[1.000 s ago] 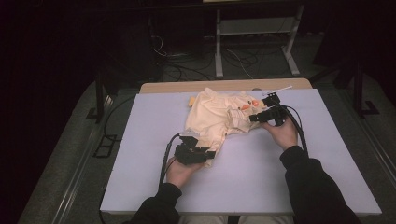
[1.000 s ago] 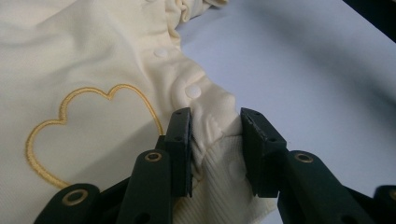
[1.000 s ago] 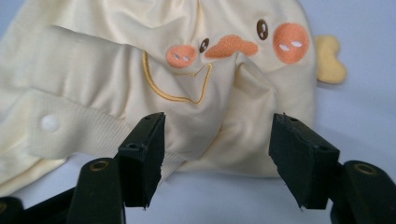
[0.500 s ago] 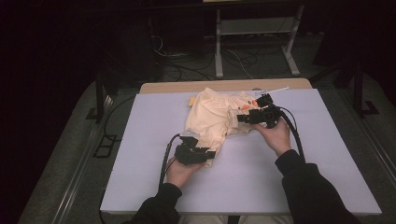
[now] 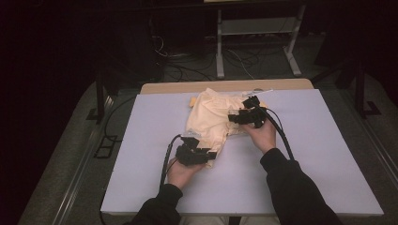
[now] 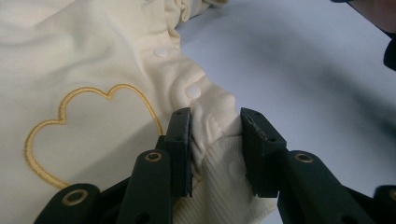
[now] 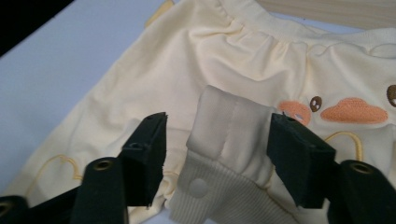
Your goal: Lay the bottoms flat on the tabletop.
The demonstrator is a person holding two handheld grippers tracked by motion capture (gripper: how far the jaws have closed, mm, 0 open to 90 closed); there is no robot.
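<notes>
Left gripper view: fingers (image 6: 180, 149) pinch the garment (image 6: 84, 93); right gripper (image 7: 217, 158) gapes around its cuff (image 7: 229, 126).

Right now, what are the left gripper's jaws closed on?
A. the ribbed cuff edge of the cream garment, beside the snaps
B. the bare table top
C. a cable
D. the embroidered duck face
A: in the left gripper view the left gripper has its jaws pinching the ribbed edge of the cream garment, just below a white snap.
</notes>
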